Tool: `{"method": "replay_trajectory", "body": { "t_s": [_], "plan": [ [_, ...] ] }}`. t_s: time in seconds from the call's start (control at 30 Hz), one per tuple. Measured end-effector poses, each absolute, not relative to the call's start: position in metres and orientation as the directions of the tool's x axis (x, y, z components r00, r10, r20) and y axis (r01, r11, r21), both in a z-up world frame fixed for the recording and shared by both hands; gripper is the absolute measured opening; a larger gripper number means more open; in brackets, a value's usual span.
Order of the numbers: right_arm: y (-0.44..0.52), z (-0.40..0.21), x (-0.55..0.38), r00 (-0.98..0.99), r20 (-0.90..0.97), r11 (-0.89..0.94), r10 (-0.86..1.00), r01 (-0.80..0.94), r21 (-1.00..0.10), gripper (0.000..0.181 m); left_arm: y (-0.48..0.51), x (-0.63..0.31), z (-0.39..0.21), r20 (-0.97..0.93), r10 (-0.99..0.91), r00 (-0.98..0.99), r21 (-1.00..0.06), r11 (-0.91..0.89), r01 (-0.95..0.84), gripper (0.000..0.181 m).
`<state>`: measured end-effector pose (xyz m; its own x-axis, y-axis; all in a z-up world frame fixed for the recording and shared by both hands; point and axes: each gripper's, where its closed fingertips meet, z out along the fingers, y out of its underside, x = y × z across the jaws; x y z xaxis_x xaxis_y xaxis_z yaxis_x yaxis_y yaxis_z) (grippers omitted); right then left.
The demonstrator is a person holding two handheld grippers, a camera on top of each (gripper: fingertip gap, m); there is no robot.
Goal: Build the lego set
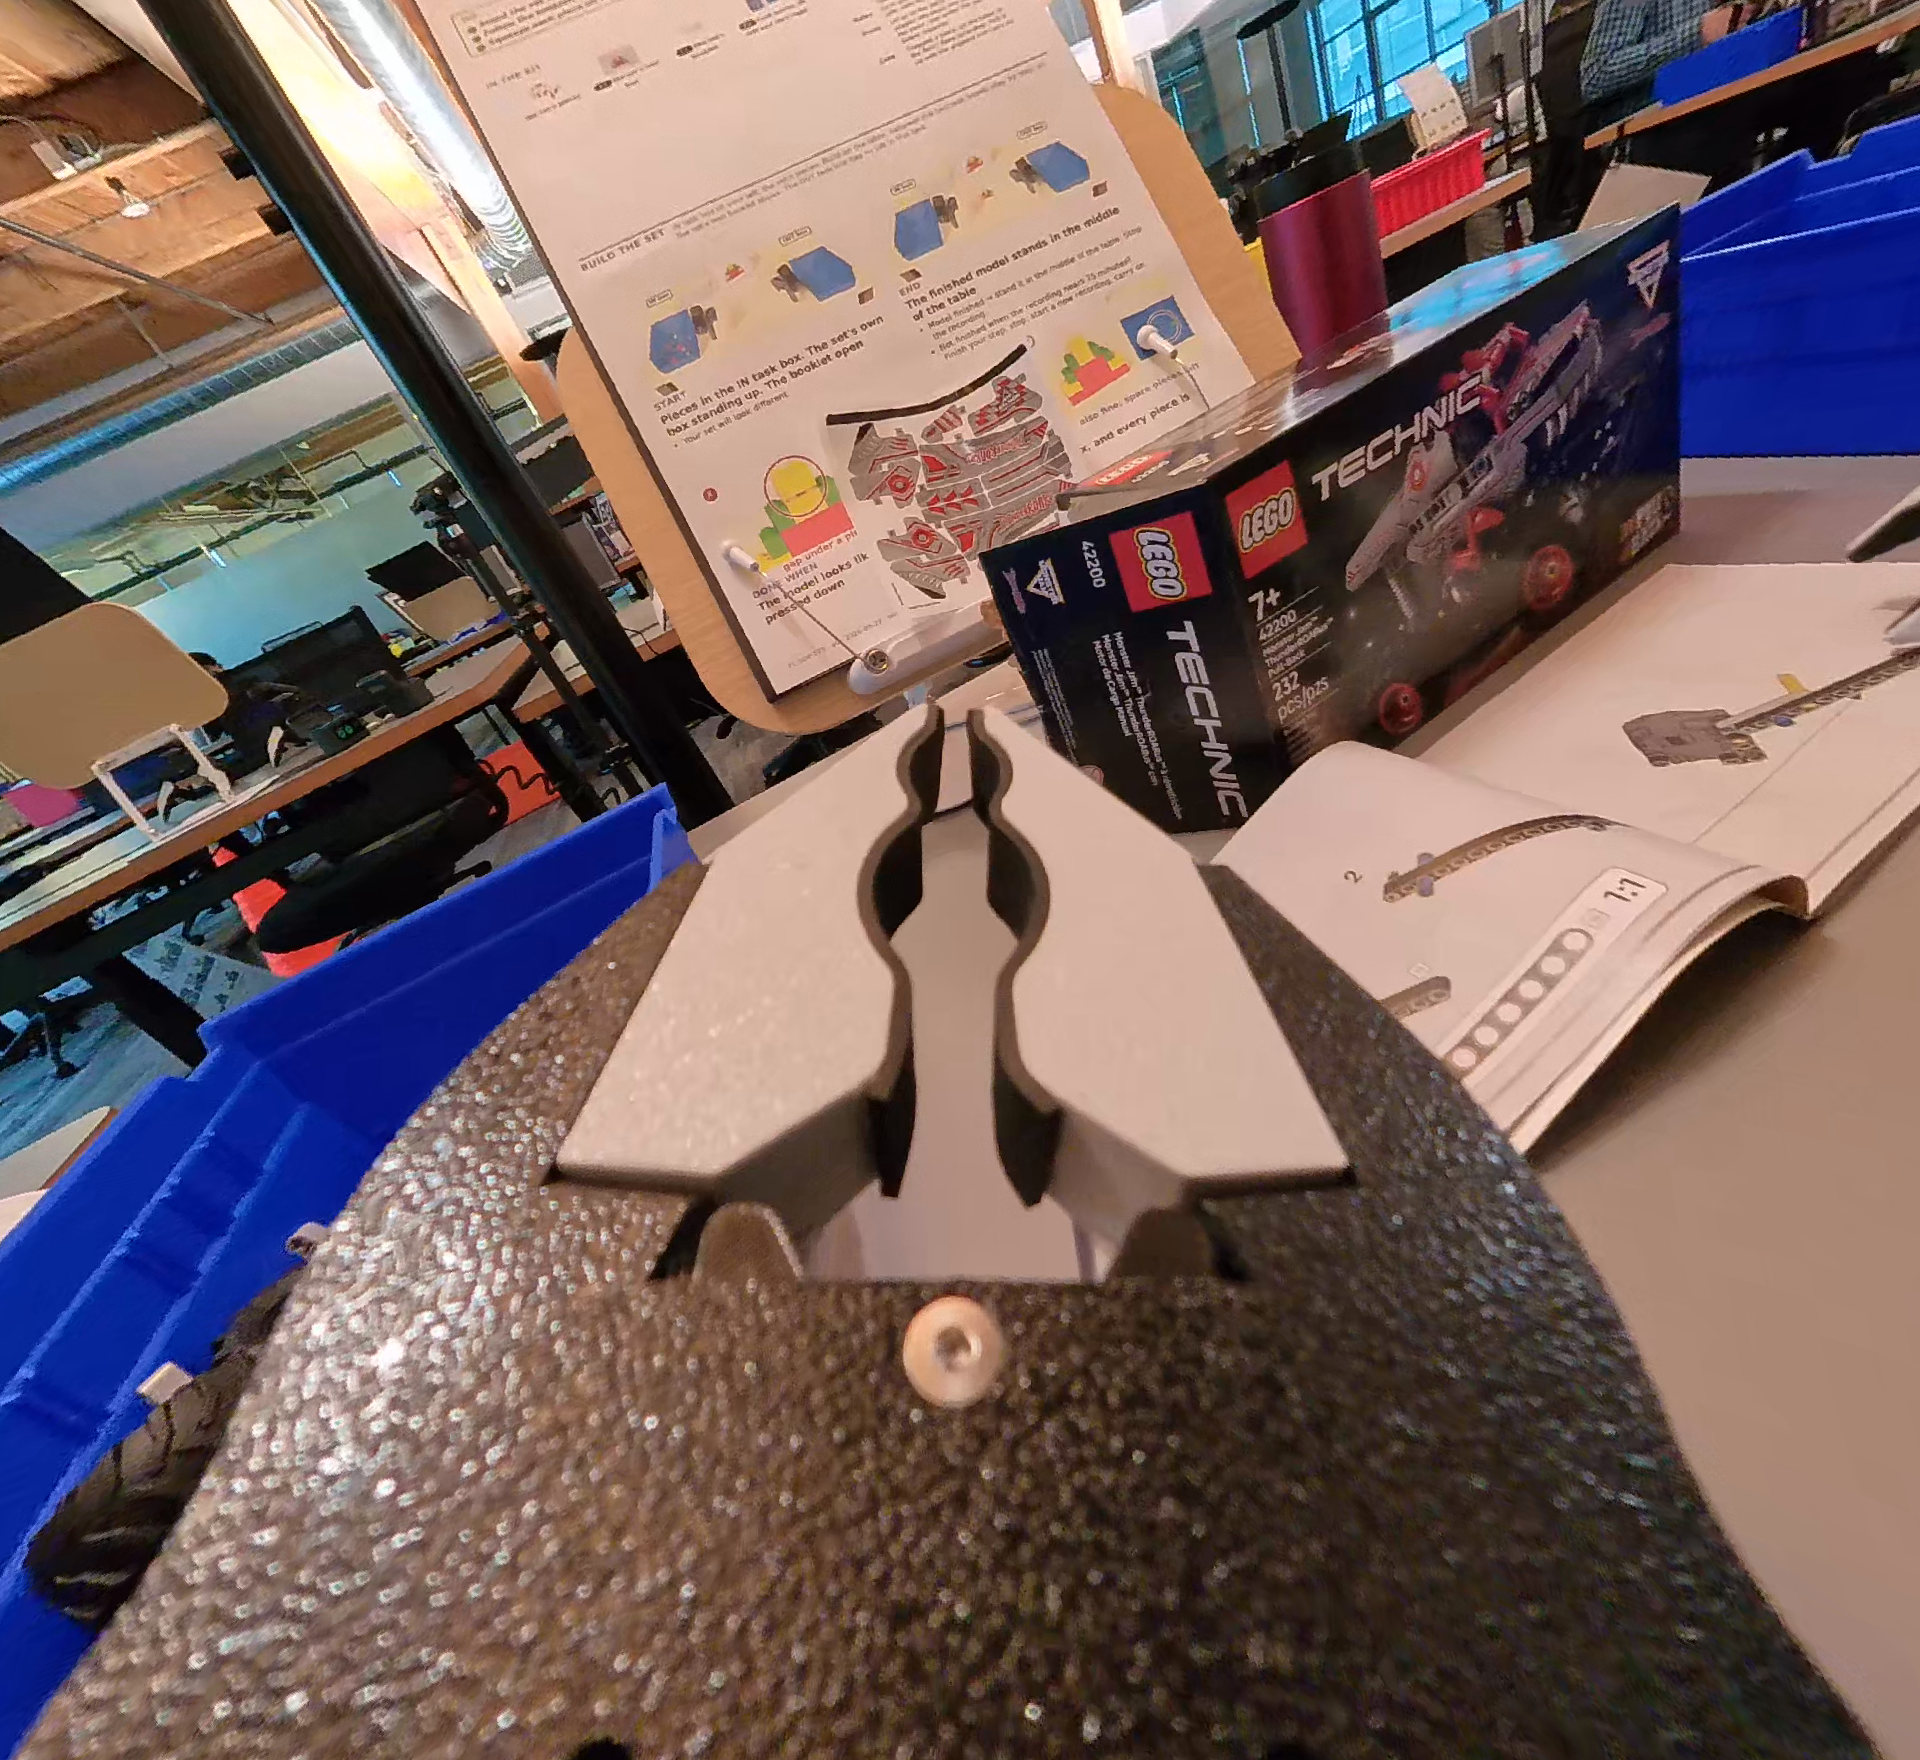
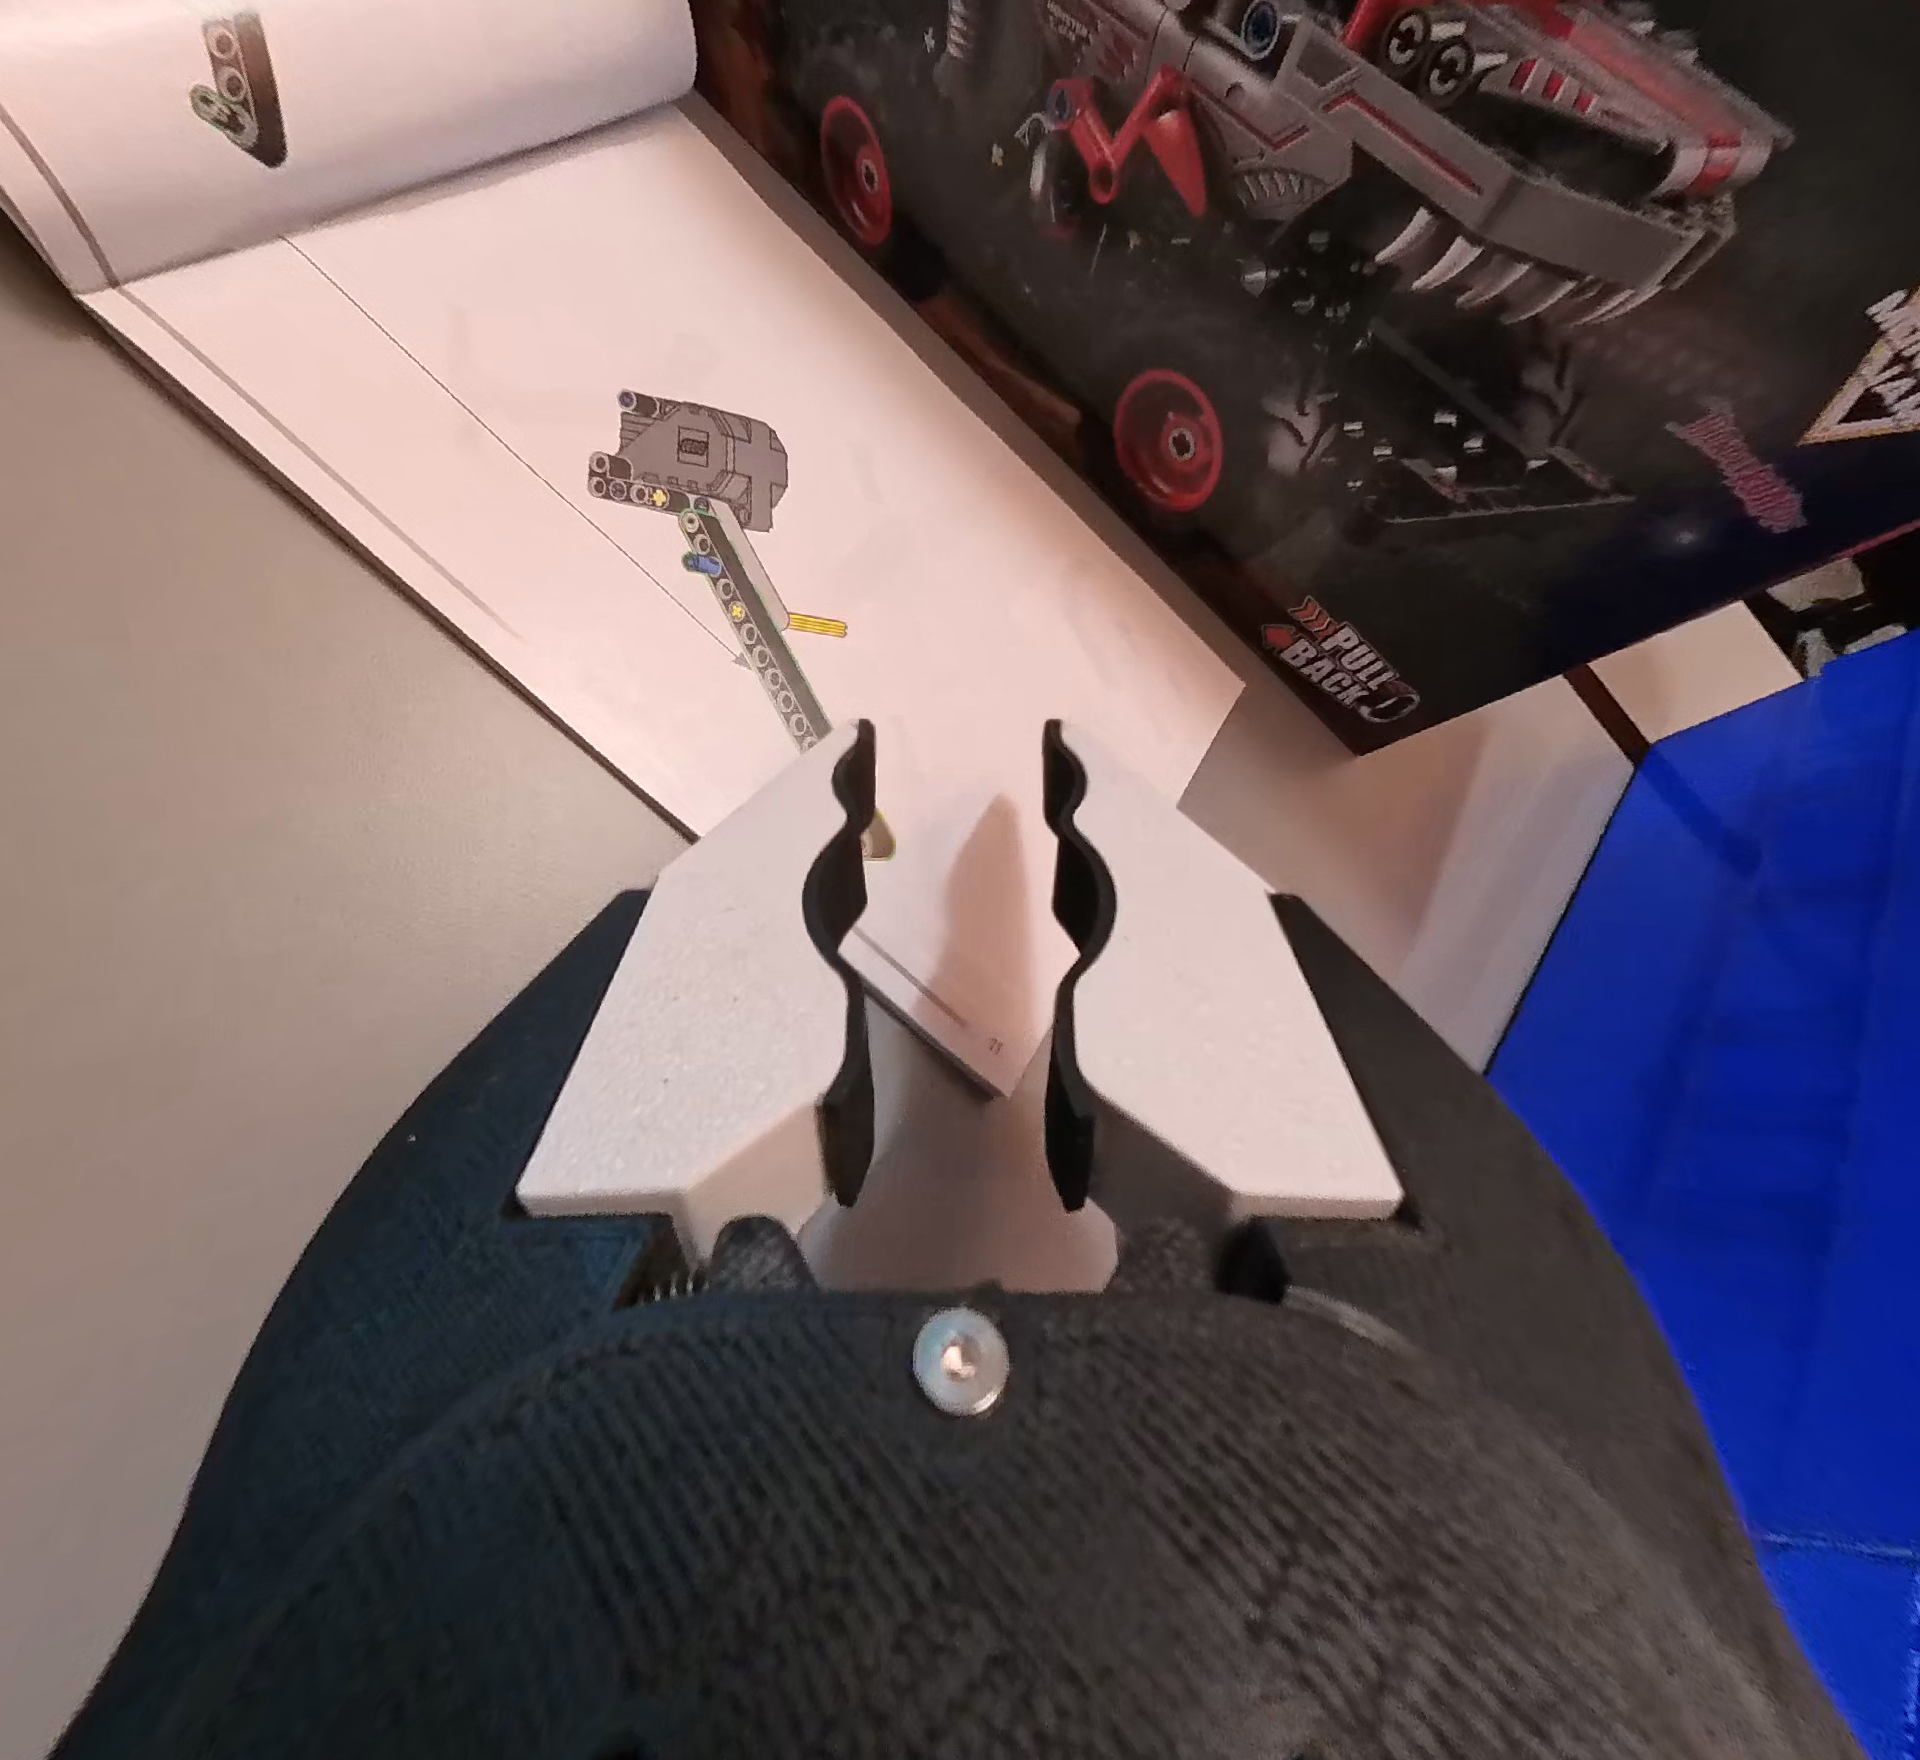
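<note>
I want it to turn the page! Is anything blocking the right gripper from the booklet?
Nothing visible is. The right gripper, jaws open, points straight at the near corner of the booklet. The lego box stands behind the booklet and the blue bin is off to the side.

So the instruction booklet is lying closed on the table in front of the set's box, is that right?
Not quite: the instruction booklet lies open, pages showing build diagrams, on the table in front of the set's box. The right wrist view shows it.
</note>
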<state>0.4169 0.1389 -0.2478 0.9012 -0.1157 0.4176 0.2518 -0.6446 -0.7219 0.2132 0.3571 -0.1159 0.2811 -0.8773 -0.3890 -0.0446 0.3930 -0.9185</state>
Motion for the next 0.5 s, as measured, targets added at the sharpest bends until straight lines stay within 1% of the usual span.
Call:
{"method": "replay_trajectory", "body": {
  "t_s": [0.2, 0.23, 0.27, 0.3, 0.5],
  "plan": [
    [0.138, -0.254, 0.413, 0.907, 0.415, -0.663, -0.075, 0.266, -0.7, 0.02, 0.353, 0.218, -0.125, -0.399, -0.884, 0.243, -0.917, 0.391, -0.083, 0.0],
    [0.138, -0.256, 0.411, 0.909, 0.413, -0.668, -0.057, 0.273, -0.692, 0.014, 0.35, 0.221, -0.131, -0.401, -0.891, 0.211, -0.916, 0.386, -0.108, 0.0],
    [0.138, -0.258, 0.407, 0.913, 0.407, -0.675, -0.028, 0.283, -0.682, 0.002, 0.346, 0.225, -0.14, -0.397, -0.901, 0.173, -0.915, 0.375, -0.148, 0.0],
    [0.138, -0.26, 0.406, 0.912, 0.411, -0.679, -0.017, 0.291, -0.674, 0.0, 0.343, 0.228, -0.15, -0.393, -0.909, 0.141, -0.912, 0.366, -0.184, 0.0],
    [0.133, -0.26, 0.406, 0.9, 0.436, -0.713, 0.015, 0.315, -0.626, 0.0, 0.326, 0.239, -0.202, -0.4, -0.916, -0.037, -0.841, 0.383, -0.381, 0.0]
  ]
}}
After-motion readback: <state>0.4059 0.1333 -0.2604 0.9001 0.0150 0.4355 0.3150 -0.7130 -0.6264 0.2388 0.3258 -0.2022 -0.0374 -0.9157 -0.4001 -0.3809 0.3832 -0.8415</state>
